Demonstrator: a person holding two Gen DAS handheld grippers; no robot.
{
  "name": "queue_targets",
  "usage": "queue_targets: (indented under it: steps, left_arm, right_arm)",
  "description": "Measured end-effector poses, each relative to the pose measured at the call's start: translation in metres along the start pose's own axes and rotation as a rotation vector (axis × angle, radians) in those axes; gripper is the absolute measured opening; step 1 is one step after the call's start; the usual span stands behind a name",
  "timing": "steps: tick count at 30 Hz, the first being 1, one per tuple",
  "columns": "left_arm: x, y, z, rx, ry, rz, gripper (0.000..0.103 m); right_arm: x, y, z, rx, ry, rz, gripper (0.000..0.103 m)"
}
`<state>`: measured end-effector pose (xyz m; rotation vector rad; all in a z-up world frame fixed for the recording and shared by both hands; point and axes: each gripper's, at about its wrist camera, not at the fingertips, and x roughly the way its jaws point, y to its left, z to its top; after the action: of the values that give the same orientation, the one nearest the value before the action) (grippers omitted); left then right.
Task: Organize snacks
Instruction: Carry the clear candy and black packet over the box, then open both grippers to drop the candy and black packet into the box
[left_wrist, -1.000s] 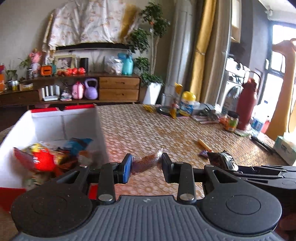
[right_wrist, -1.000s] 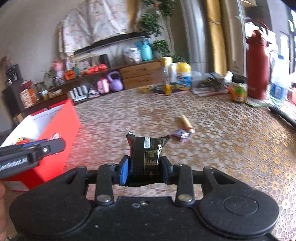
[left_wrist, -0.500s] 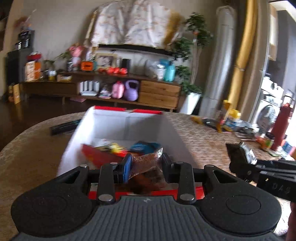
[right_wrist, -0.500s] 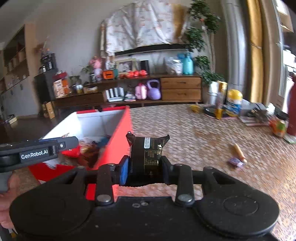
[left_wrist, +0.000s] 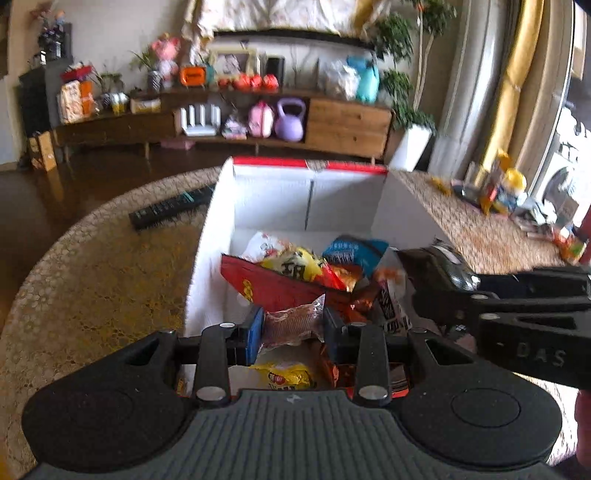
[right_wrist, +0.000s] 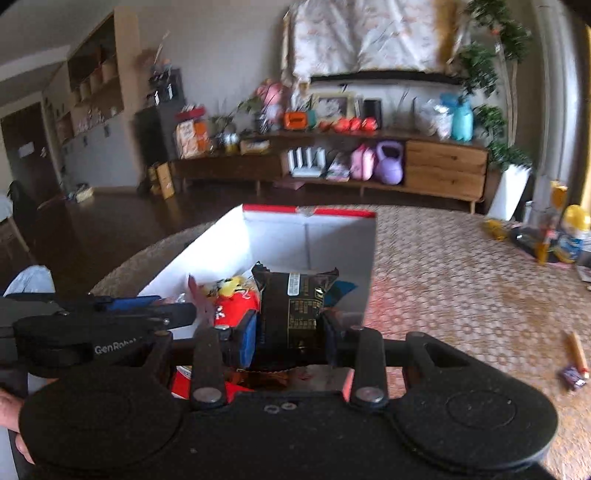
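Snacks in transit: left gripper clamps a clear-wrapped brown snack over the near edge of the red-and-white box; right gripper pinches a black packet upright, above the box's near right corner. Both loads hang directly over the pile of bags — release needs little further travel. Two small items remain on the table, well apart to the right — nearer the right hand.
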<state>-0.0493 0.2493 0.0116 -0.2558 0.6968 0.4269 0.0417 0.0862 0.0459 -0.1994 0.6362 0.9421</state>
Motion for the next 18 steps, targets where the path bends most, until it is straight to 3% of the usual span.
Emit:
queue_targets:
  steps: [12,18]
  left_arm:
    - [0.026,-0.006,0.004,0.146,0.092,0.045,0.033]
    - [0.028,-0.013,0.001,0.189,0.096,0.089,0.035]
  right_arm:
    - [0.056,0.011,0.011,-0.053,0.256,0.015,0.035]
    - [0.062,0.017,0.005,-0.134,0.279,-0.053,0.035]
